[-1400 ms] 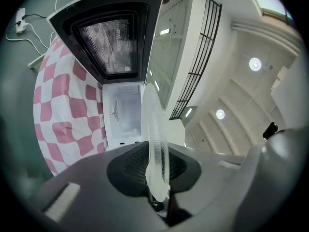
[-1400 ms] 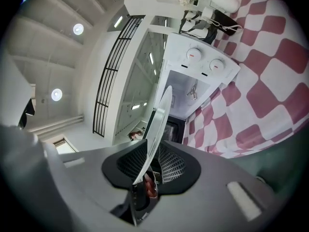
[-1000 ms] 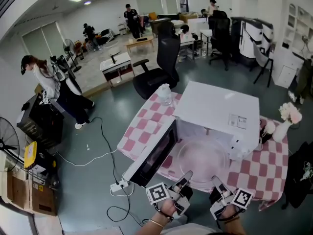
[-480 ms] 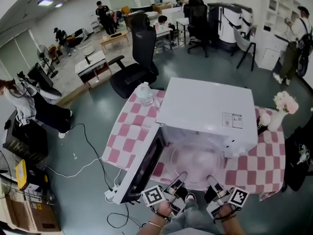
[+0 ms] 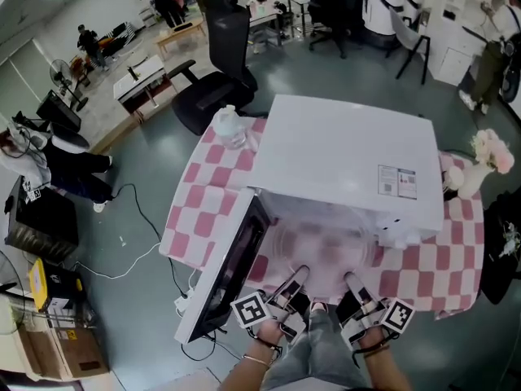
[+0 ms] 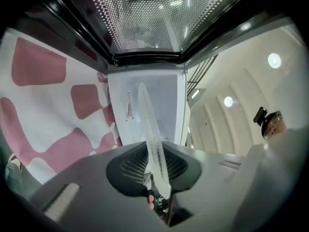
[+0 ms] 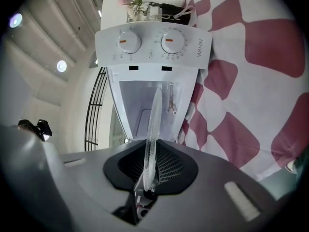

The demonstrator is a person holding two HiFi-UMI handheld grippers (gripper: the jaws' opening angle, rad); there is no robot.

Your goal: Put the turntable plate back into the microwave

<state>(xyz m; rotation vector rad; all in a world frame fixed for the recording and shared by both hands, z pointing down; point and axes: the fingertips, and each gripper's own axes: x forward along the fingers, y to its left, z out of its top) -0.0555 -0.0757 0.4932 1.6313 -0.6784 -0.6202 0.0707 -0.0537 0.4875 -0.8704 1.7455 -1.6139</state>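
The clear glass turntable plate [image 5: 324, 247] hangs level in front of the white microwave [image 5: 350, 153], whose door [image 5: 224, 271] stands open to the left. My left gripper [image 5: 297, 277] is shut on the plate's near left rim, my right gripper [image 5: 350, 282] on its near right rim; the right jaws have just been closing on it. In the left gripper view the plate [image 6: 152, 139] runs edge-on from the left gripper [image 6: 157, 178] toward the cavity [image 6: 145, 105]. The right gripper view shows the plate [image 7: 153, 129] edge-on in the right gripper [image 7: 147, 178], below the dial panel [image 7: 154, 42].
The microwave stands on a table with a pink-and-white checked cloth [image 5: 195, 194]. A water bottle [image 5: 230, 129] sits at its back left and a vase of flowers [image 5: 480, 165] at the right. A black office chair [image 5: 216, 72] and several people are farther off.
Both grippers have sunk with the plate, bringing it lower before the microwave's opening. The head view has tipped further down over the microwave.
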